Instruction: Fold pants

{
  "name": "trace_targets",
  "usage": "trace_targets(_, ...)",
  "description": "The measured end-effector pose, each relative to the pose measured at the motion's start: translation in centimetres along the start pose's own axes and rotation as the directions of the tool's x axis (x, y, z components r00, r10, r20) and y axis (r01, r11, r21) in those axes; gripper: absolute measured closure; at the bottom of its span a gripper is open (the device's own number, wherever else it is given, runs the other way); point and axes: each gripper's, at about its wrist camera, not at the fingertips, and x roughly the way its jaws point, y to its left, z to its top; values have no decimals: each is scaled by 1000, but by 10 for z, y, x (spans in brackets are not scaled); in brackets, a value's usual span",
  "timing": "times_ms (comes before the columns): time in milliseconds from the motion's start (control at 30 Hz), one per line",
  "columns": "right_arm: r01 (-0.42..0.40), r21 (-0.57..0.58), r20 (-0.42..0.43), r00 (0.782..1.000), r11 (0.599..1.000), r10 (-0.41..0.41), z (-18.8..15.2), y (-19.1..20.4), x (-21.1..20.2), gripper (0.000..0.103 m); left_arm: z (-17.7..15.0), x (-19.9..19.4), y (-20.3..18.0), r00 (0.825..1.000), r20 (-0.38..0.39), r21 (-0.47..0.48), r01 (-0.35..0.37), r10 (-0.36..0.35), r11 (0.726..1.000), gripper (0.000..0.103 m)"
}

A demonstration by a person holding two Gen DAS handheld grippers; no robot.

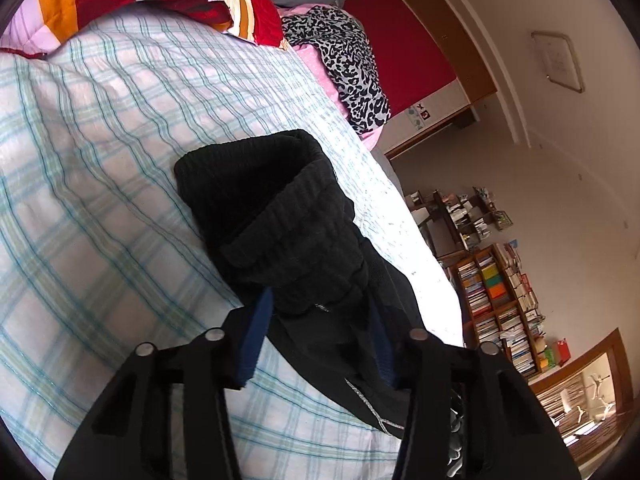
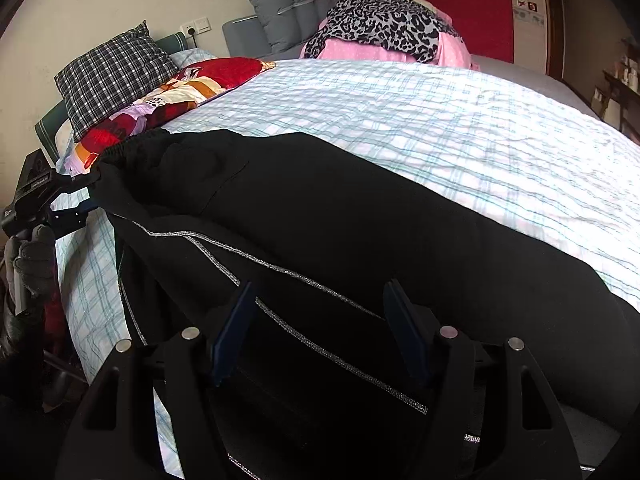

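Black pants [image 2: 340, 208] with thin silver side stripes lie across the plaid bed sheet [image 2: 440, 120]. In the left wrist view their ribbed waistband [image 1: 280, 208] bunches up between the blue pads of my left gripper [image 1: 320, 300], which is shut on the fabric. The right wrist view shows that same left gripper [image 2: 86, 192] at the far left, clamped on the waistband corner and held by a gloved hand [image 2: 36, 256]. My right gripper [image 2: 320, 284] hovers open over the striped leg near the bed's front edge; the cloth lies between its fingers and the pads stand apart from it.
A red patterned quilt [image 2: 180, 88] and a checked pillow [image 2: 112, 76] lie at the bed's left. A leopard-print cloth on pink bedding [image 2: 392, 24] sits at the far side. Past the bed's right edge stands a bookshelf [image 1: 496, 300].
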Motion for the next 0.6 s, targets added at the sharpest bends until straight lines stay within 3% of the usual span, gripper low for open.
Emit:
trace_targets(33, -14, 11, -15, 1000, 1000, 14, 0, -2, 3, 36, 2, -1, 0, 1000, 5, -7, 2, -2, 1000, 66)
trace_targets(100, -41, 12, -28, 999, 999, 41, -3, -1, 4, 54, 4, -2, -2, 1000, 12, 1, 0, 0, 1000, 70)
trace_targets(167, -58, -12, -41, 997, 998, 58, -8, 2, 4, 92, 7, -1, -9, 1000, 18, 27, -10, 10, 1000, 74)
trace_targets(200, -69, -23, -46, 997, 997, 68, -9, 5, 2, 98, 9, -1, -13, 1000, 20, 40, -11, 10, 999, 75)
trace_targets(367, -75, -69, -15, 997, 995, 74, -18, 17, -16, 101, 24, 1, -36, 999, 46, 105, 3, -8, 995, 76)
trace_targets(600, -87, -32, 14, 996, 996, 88, -21, 14, -33, 99, 47, 6, -80, 995, 77, 235, 45, -65, 971, 77)
